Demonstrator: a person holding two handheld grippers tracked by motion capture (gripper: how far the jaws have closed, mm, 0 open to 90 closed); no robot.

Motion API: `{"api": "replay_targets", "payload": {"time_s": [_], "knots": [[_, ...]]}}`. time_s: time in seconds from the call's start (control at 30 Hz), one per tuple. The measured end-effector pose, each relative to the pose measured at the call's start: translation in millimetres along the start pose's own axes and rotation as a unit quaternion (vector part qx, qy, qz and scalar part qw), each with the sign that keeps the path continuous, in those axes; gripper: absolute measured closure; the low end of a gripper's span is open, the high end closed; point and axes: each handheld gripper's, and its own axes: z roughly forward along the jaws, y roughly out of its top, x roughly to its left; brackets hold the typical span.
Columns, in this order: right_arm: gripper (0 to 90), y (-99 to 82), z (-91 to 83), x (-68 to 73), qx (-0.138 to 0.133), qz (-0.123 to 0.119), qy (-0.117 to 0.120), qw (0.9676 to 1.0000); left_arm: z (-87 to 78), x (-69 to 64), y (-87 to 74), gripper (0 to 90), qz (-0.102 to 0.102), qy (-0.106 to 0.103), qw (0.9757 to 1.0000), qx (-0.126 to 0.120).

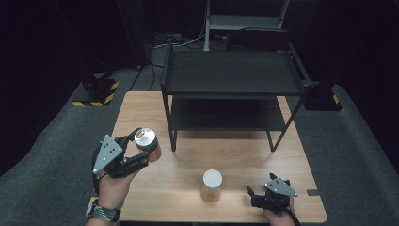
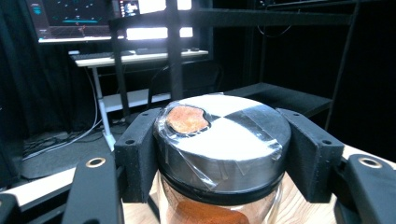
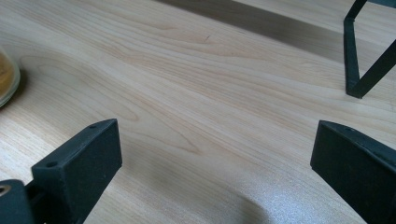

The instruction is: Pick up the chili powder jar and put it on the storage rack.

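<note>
Jaws clamped on tilted jar point(image 1: 147, 144)

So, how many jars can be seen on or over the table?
2. One jar with a silver lid is clamped in the left gripper, at the table's left side. The white-lidded jar stands near the front edge, beside the right gripper.

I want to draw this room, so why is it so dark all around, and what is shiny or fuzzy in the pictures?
High view: light falls on the table alone, the room around is black, and the shelf rack casts a shadow. Left gripper view: the jar's lid glares white, and bright screens behind look washed out. Right gripper view: the black jaws look soft, and a pale sheen lies on the wood.
</note>
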Motion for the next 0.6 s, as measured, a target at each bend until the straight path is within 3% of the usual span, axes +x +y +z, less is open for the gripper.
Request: {"api": "replay_targets", "payload": {"time_s": [0.23,0.6], "knots": [[1.5,2.2,0.6,0.4,0.006,-0.001,0.001,1.0000,10.2,-2.0,21.2,34.9,-0.001,-0.016,0.9999,-0.006],[1.4,1.5,0.4,-1.5,0.005,0.000,0.005,1.0000,20.3,-5.0,47.8,34.8,-0.001,-0.024,0.9995,-0.023]]}}
